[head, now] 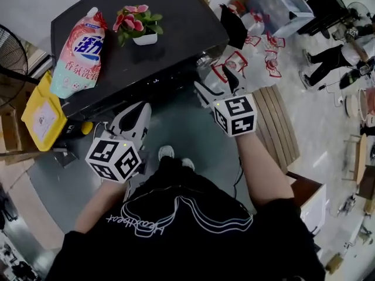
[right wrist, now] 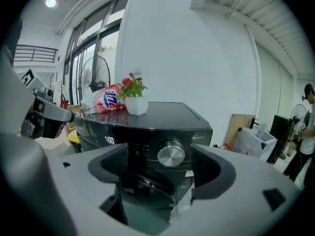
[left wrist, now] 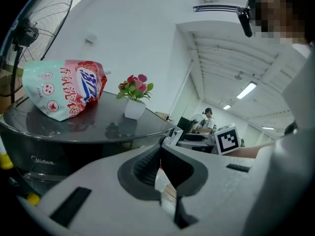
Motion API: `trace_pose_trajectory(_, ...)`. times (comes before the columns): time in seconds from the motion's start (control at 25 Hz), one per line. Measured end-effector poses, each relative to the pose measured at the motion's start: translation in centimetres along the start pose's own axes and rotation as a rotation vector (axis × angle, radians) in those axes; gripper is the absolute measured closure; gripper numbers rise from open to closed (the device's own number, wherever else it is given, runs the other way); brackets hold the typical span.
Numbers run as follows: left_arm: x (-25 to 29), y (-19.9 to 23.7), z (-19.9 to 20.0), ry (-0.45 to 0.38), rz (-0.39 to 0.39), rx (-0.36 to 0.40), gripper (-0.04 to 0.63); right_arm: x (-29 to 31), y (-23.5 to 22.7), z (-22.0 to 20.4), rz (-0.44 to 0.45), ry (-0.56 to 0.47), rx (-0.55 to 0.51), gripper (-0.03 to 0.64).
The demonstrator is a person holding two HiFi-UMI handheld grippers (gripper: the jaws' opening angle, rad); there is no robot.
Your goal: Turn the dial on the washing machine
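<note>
The dark washing machine (right wrist: 147, 127) faces me with its silver dial (right wrist: 171, 154) at the upper right of the front panel. My right gripper (right wrist: 160, 162) is open, its jaws set wide to either side of the dial and a short way in front of it, touching nothing. From the head view the right gripper (head: 218, 82) hovers just before the machine's front right corner, near the dial (head: 203, 59). My left gripper (head: 140, 111) hangs lower at the left of the machine's front. It is shut (left wrist: 160, 155) with nothing between its pads.
On the machine's top lie a pink-and-green detergent bag (head: 79, 51) and a small white pot of pink flowers (head: 140, 31). A standing fan (head: 12, 57) and a yellow bag (head: 44, 113) are at the left. Clear plastic bags (head: 258, 54) lie at the right, and a person (head: 334, 57) stands further off.
</note>
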State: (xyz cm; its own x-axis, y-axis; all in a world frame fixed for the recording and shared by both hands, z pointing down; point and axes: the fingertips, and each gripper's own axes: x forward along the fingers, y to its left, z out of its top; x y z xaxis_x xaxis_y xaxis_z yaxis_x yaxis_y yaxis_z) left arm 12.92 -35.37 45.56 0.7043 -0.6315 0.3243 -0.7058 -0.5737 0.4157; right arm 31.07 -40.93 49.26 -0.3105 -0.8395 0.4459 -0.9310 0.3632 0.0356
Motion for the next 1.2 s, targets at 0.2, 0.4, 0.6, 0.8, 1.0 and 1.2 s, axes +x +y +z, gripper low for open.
trace_pose_trajectory(0.2, 0.6, 1.3, -1.2, 0.017, 0.043, -0.016, 0.589, 3.0, -1.8, -2.0, -0.02, 0.05, -0.087, 0.242)
trace_pose_trajectory(0.4, 0.7, 1.5, -2.1, 0.003, 0.096, -0.037, 0.589, 4.7, -2.8, -3.5, -0.029, 0.06, -0.15, 0.285)
trace_pose_trajectory(0.6, 0.5, 1.3, -3.0, -0.012, 0.149, -0.059, 0.589, 6.1, -2.9, -3.6, -0.013, 0.034, -0.167, 0.298)
trace_pose_trajectory(0.8, -0.3, 1.9, -3.7, -0.017, 0.203, -0.079, 0.589, 6.9, -2.9, -3.6, -0.022, 0.009, -0.177, 0.318)
trace_pose_trajectory(1.0, -0.9, 2.1, -3.9, -0.025, 0.235, -0.09, 0.589, 7.1, -2.7, -3.5, -0.022, -0.009, -0.169, 0.333)
trace_pose_trajectory(1.2, -1.3, 2.6, -4.4, -0.019, 0.279, -0.105, 0.589, 7.1, -2.8, -3.6, -0.019, -0.019, -0.152, 0.334)
